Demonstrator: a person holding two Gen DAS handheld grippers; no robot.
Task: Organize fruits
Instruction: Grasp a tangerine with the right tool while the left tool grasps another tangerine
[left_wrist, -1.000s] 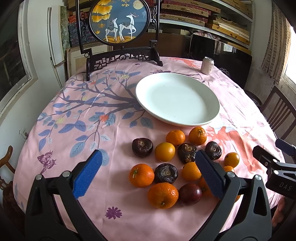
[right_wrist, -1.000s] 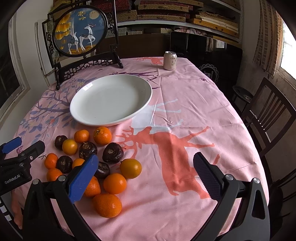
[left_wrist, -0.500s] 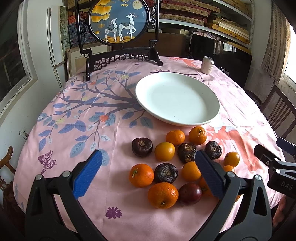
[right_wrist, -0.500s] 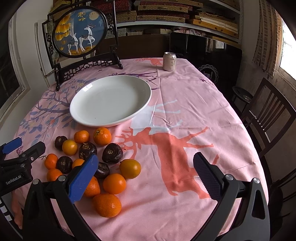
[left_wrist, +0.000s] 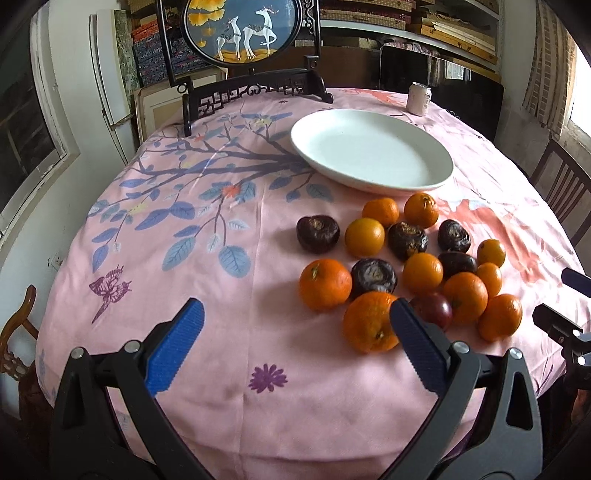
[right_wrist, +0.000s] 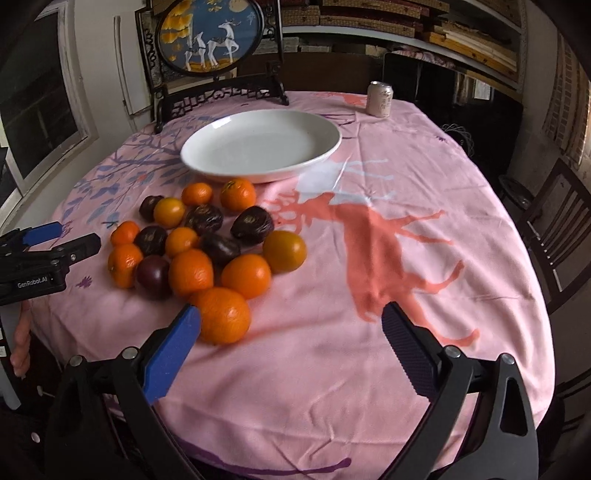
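Observation:
Several oranges and dark purple fruits lie in a loose cluster (left_wrist: 402, 266) on the pink tablecloth, also in the right wrist view (right_wrist: 199, 243). A large empty white plate (left_wrist: 373, 151) (right_wrist: 262, 144) sits just beyond them. My left gripper (left_wrist: 293, 325) is open and empty over bare cloth left of the cluster; its right finger overlaps the nearest orange (left_wrist: 369, 321). My right gripper (right_wrist: 290, 332) is open and empty, with the nearest orange (right_wrist: 223, 315) beside its left finger.
A round deer picture on a dark carved stand (left_wrist: 247, 33) stands at the table's far edge. A drink can (right_wrist: 379, 99) stands far right of the plate. Wooden chairs (right_wrist: 554, 236) are at the right. Each gripper shows at the edge of the other's view.
Both grippers have shifted: the left one swung left, so the fruit now lies right of its fingers. The right one moved closer to the fruit. No fruit has moved.

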